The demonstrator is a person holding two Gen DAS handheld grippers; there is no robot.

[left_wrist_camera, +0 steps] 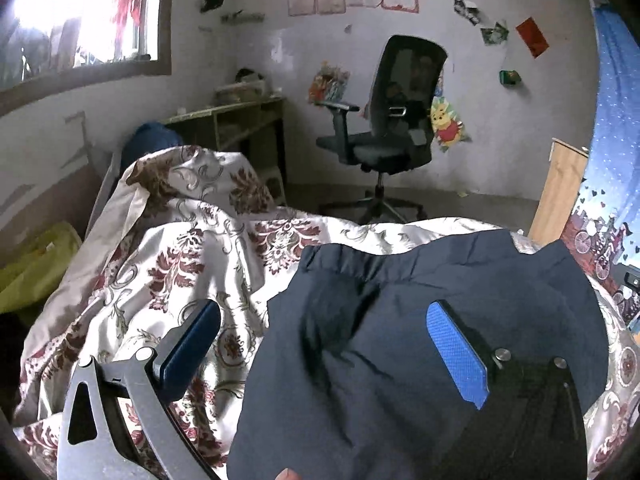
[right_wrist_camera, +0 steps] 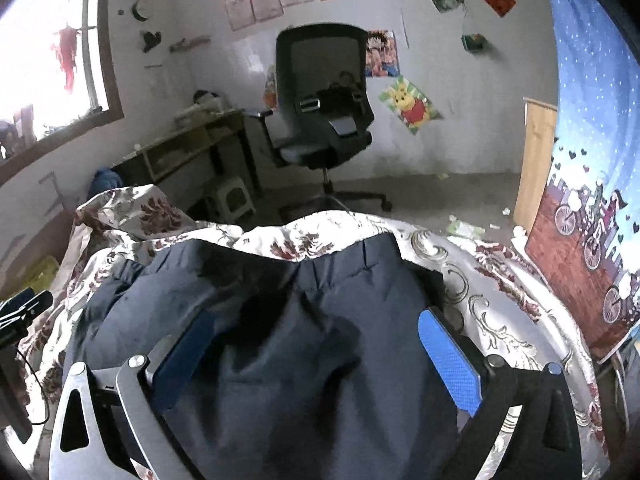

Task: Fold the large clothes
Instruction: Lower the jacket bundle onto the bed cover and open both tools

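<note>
Navy trousers [right_wrist_camera: 320, 320] lie folded on the flowered bedspread [right_wrist_camera: 480, 280], waistband toward the office chair [right_wrist_camera: 324, 100]. Only the left view shows a yellow bag [left_wrist_camera: 36, 264] beside the bed; only the right shows a green stool [right_wrist_camera: 234, 198]. Left hand-held gripper [left_wrist_camera: 320, 344] and right hand-held gripper [right_wrist_camera: 316, 356] both gape wide above the cloth, holding nothing.

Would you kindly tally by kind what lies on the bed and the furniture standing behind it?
Dark navy garment: 1
Floral bedspread: 1
Office chair: 1
Wooden desk: 1
Small stool: 1
Total: 5
</note>
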